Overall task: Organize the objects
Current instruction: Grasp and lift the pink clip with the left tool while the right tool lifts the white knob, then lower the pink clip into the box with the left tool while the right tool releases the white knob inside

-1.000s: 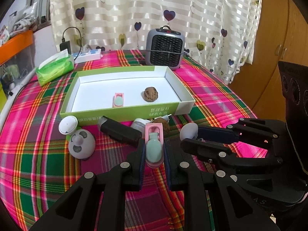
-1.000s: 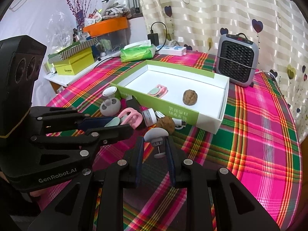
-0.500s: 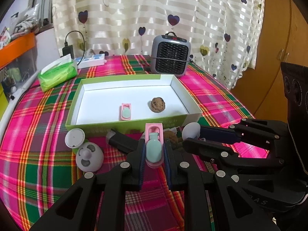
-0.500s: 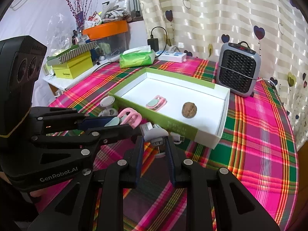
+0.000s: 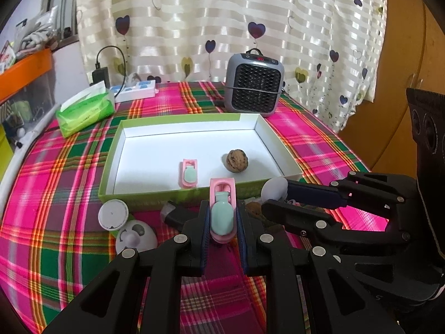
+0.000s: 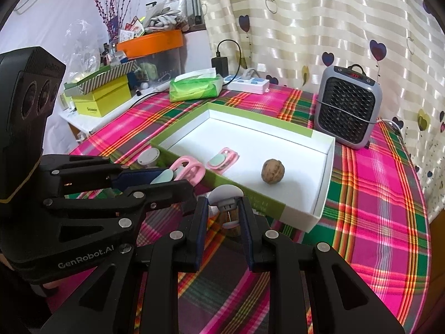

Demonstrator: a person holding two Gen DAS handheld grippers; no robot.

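Observation:
My left gripper is shut on a pink clip with a mint-green insert, held just in front of the green box. My right gripper is shut on a white dome-headed hook, close beside the left and near the box's front wall. The box's white floor holds a second pink clip and a walnut. In the right wrist view the left gripper and its clip show at left; the left wrist view shows the right gripper.
On the plaid cloth before the box lie a white round cap, a grey-white dome, a black object and another walnut. A small heater, tissue pack and power strip stand behind.
Both grippers have moved forward toward the box and slightly up, each still holding its object. The box and the items in it now appear nearer.

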